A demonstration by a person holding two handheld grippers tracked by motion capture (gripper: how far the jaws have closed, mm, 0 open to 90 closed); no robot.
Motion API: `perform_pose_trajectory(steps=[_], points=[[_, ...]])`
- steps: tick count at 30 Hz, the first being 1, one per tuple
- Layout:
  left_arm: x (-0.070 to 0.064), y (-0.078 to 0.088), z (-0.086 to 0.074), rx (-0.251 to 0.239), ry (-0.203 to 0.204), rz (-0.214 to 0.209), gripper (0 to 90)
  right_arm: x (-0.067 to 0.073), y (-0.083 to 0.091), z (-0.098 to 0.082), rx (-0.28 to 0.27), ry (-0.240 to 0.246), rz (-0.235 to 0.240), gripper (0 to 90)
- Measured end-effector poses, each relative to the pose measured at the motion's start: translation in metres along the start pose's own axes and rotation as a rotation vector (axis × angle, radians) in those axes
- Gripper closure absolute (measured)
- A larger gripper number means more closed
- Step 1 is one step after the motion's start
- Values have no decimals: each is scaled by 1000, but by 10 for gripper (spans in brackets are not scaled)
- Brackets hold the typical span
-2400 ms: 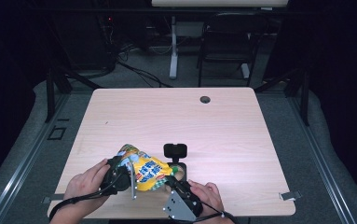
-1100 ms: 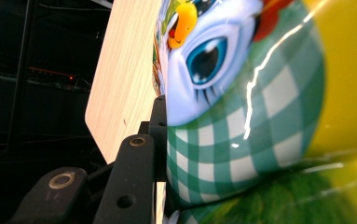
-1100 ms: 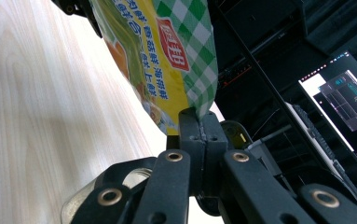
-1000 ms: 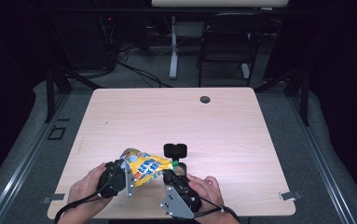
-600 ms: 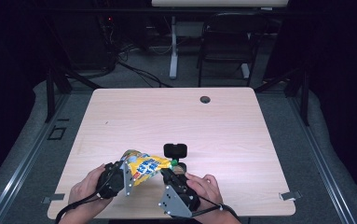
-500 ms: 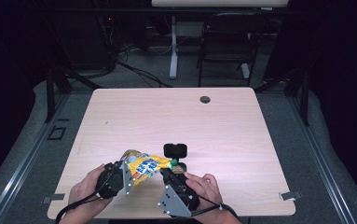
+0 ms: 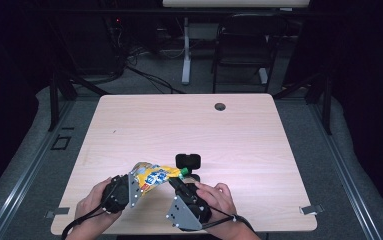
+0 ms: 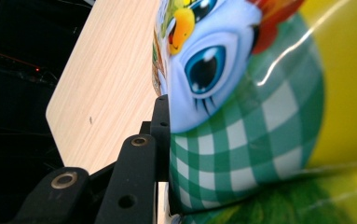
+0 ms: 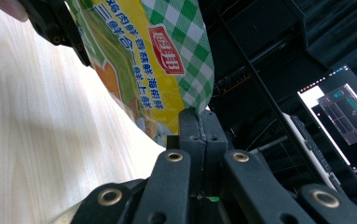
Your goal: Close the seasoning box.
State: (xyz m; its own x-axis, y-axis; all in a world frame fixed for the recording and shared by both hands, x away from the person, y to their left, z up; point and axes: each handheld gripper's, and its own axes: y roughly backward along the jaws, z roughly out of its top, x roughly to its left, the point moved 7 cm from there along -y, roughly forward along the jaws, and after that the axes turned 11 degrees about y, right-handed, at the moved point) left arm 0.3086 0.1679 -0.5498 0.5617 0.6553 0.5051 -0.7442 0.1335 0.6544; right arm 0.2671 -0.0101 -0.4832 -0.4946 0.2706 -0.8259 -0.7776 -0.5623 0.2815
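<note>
A yellow snack bag [image 7: 154, 176] with a green checked end and a cartoon face hangs just above the front of the wooden table [image 7: 179, 125], stretched between both grippers. My left gripper [image 7: 138, 184] is shut on its left end; in the left gripper view one black finger [image 8: 160, 123] presses against the bag [image 8: 250, 116], and the other is hidden behind it. My right gripper [image 7: 177, 181] is shut on the right end. In the right gripper view its jaws [image 9: 199, 119] meet on the green checked edge of the bag [image 9: 134, 60].
A small black object [image 7: 188, 161] stands on the table just beyond the bag. A round cable hole [image 7: 220, 106] sits near the far edge. A chair [image 7: 244, 45] and desk legs stand beyond the table. A lit monitor [image 9: 344, 112] shows in the right gripper view.
Since the oldest frame both hands have shifted slightly and the bag lies flatter between the grippers. Over the last second hardly anything has moved.
</note>
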Motion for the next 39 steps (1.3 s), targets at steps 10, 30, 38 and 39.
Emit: perform_pose_trajectory(steps=[10,30,38,39], points=[[-1,-5,-4,-13,83,-89,737,-3,-3,4,-8,2,0,900],[-2,-14,-6,-61,225,-235,751,-17,-8,13,-68,-63,-22,757],[-5,-17,-8,-64,248,-265,756,-20,-10,11,-66,-96,-7,807],[-5,-18,-9,-67,252,-269,756,-20,-10,11,-67,-104,-2,865]])
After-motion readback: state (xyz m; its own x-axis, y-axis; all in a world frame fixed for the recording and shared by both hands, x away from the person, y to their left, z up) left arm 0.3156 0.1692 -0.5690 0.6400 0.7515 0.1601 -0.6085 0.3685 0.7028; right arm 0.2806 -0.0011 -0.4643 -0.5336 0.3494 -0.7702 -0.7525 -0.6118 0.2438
